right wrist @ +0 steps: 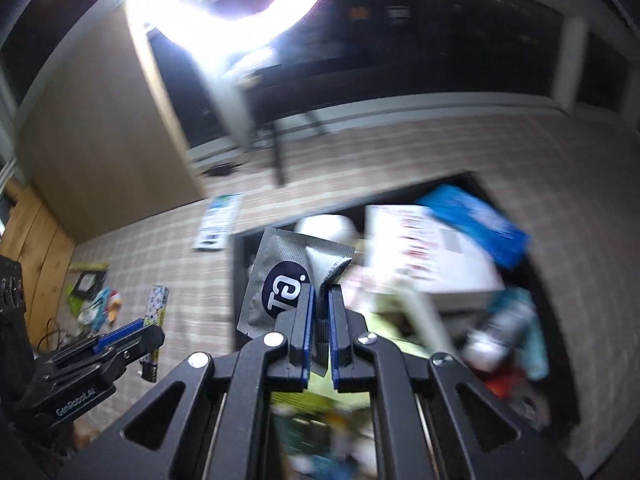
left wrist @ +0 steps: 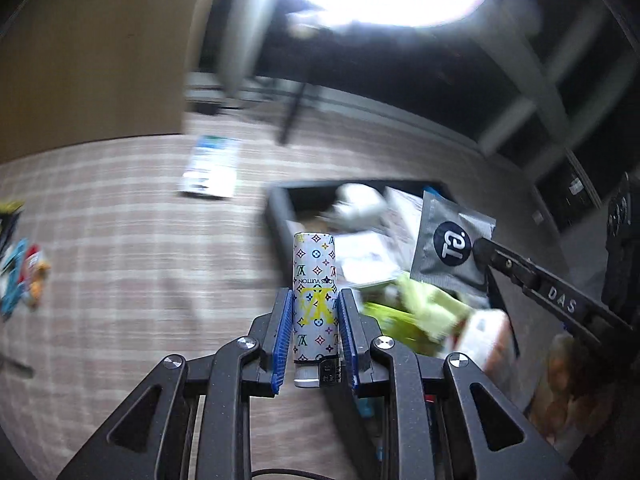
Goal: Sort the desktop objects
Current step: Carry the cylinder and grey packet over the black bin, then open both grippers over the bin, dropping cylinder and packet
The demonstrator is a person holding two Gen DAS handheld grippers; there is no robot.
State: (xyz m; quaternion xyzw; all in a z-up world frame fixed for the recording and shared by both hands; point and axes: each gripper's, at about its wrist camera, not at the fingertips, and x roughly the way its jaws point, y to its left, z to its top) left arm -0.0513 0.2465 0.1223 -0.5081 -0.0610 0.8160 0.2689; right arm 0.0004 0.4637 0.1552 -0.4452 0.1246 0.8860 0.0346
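Left gripper point(left wrist: 314, 320) clamps a monogram-printed lighter point(left wrist: 315, 292); right gripper point(right wrist: 319, 316) pinches a grey sachet point(right wrist: 280, 280) above the black bin point(right wrist: 240, 280).

A leaflet point(left wrist: 211, 168) lies left of the cluttered tray point(left wrist: 280, 216).

Table under beige plaid cloth point(left wrist: 120, 248). On it: dark rectangular open box point(left wrist: 278, 216) crammed with items, white-and-blue flat printed packet point(left wrist: 212, 168) near far edge, blurred heap of small colourful items point(left wrist: 24, 276) toward left edge.
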